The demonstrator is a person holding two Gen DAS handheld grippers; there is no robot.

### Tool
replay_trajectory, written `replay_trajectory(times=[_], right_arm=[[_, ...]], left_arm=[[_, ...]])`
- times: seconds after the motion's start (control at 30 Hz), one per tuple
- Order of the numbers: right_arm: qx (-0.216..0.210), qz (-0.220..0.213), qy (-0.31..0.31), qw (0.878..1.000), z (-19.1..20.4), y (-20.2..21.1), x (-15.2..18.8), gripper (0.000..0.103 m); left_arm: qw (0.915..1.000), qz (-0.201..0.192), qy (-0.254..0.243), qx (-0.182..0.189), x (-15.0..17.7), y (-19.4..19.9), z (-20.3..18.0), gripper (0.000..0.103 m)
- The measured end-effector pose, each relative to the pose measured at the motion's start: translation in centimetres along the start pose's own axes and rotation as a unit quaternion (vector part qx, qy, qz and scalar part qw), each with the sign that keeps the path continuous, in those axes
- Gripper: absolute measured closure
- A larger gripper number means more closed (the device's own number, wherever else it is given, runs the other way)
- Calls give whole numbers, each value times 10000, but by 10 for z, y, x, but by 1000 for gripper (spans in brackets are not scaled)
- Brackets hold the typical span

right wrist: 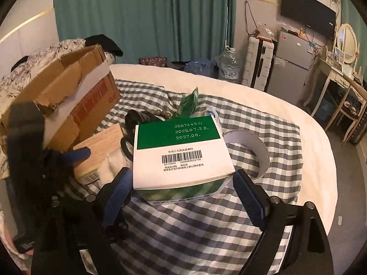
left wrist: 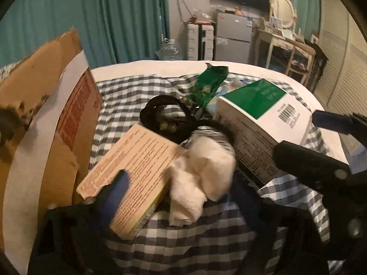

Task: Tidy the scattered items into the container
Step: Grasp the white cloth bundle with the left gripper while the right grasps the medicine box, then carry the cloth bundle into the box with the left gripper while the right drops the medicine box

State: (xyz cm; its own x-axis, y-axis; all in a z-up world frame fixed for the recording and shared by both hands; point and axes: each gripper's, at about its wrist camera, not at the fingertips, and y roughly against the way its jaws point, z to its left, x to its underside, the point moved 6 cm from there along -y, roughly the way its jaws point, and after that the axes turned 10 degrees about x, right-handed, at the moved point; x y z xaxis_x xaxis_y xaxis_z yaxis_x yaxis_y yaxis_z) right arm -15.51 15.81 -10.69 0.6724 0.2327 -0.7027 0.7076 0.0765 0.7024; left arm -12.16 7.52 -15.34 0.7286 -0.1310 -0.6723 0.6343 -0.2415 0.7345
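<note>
A cardboard box (left wrist: 45,105) stands open at the left on the checked cloth (left wrist: 183,240); it also shows in the right wrist view (right wrist: 68,91). A tan medicine carton (left wrist: 135,174) and a white crumpled cloth (left wrist: 201,178) lie between my left gripper's (left wrist: 181,197) fingers, which are open around them. A green-and-white medicine box (right wrist: 181,153) sits between the open fingers of my right gripper (right wrist: 181,192), close to both pads; it also shows in the left wrist view (left wrist: 261,119). Black glasses and beads (left wrist: 165,116) and a green wrapper (left wrist: 208,84) lie behind.
A white tape roll (right wrist: 250,151) lies right of the green box. The round white table's rim (right wrist: 316,160) curves at the right. A fridge (right wrist: 291,68), water jugs (right wrist: 227,66), a dresser (right wrist: 339,87) and teal curtains stand beyond.
</note>
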Motion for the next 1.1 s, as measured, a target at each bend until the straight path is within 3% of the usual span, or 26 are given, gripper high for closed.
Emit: replay_trajectory(times=[0.1, 0.2, 0.37, 0.43, 0.73, 0.97, 1.03, 1.1], right_arm=[[-30, 34, -2, 10000, 0, -7, -2, 7], [-12, 47, -45, 10000, -3, -15, -5, 0], [-206, 220, -108, 9995, 1, -34, -4, 1], [-184, 91, -82, 9998, 3, -30, -5, 10], [-45, -117, -801, 9967, -29, 31, -3, 10], [309, -277, -1142, 9926, -51, 90, -13, 10], [397, -308, -1235, 9911, -52, 109, -12, 10], [341, -318, -1357, 9896, -50, 125, -9, 10]], left_arm=[[9999, 13, -43, 102, 0, 2, -1, 30], [9999, -6, -66, 102, -2, 0, -2, 46], [9995, -5, -205, 229, -6, 0, -10, 76], [9993, 39, -195, 314, -7, 2, -11, 82], [9980, -103, -26, 621, -26, 31, -14, 86], [9929, -448, 116, 1096, -43, 85, -13, 86], [9895, -527, 176, 1335, -48, 104, -10, 86], [9787, -372, 324, 1991, -51, 116, -9, 86]])
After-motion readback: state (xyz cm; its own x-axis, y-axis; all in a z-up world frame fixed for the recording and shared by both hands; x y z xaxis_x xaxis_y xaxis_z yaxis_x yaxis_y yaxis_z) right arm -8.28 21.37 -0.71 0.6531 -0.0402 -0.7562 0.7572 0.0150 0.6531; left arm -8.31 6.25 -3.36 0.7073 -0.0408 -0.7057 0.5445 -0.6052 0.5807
